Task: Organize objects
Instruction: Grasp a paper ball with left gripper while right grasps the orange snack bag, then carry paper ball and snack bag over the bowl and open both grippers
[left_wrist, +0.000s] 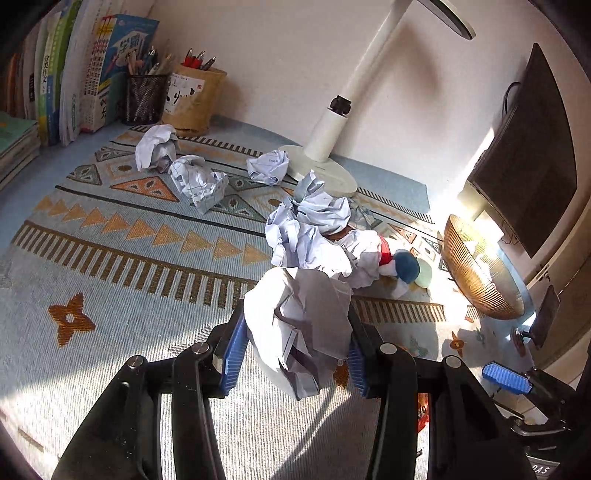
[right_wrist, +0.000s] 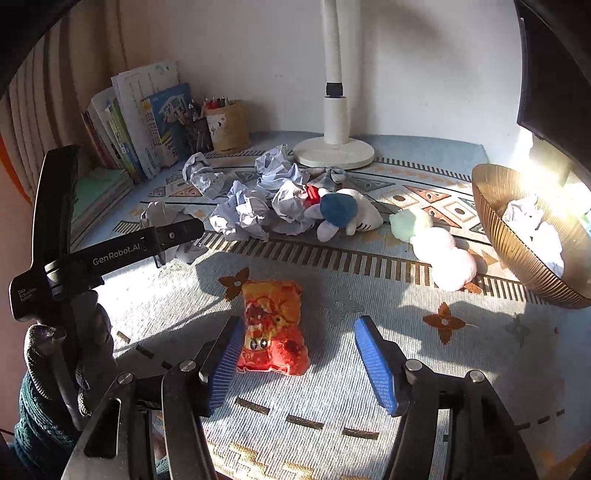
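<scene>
- Paper ball (left_wrist: 301, 325) is sitting clenched between the blue pads of the left gripper (left_wrist: 295, 354), hanging above the mat (left_wrist: 110, 295).
- Right gripper (right_wrist: 299, 365) is hovering with its jaws released and nothing between them; one red-orange plush (right_wrist: 275, 328) is lying on the mat just beside its left pad.
- In the left view, three separate paper balls are lying toward the back: one (left_wrist: 155, 146), a second (left_wrist: 199, 182), a third (left_wrist: 267, 166); a heap (left_wrist: 314, 229) whose count cannot be told is lying near the lamp (left_wrist: 325, 147).
- One bowl (left_wrist: 476, 269) is standing at the right, holding crumpled paper (right_wrist: 535, 229).
- Four plush toys are showing in the right view, counting a blue-and-white one (right_wrist: 341, 214), a green one (right_wrist: 408, 221) and a pink one (right_wrist: 445, 258).
- Two pen holders (left_wrist: 146, 98) (left_wrist: 195, 99) are standing beside the books (left_wrist: 74, 74).
</scene>
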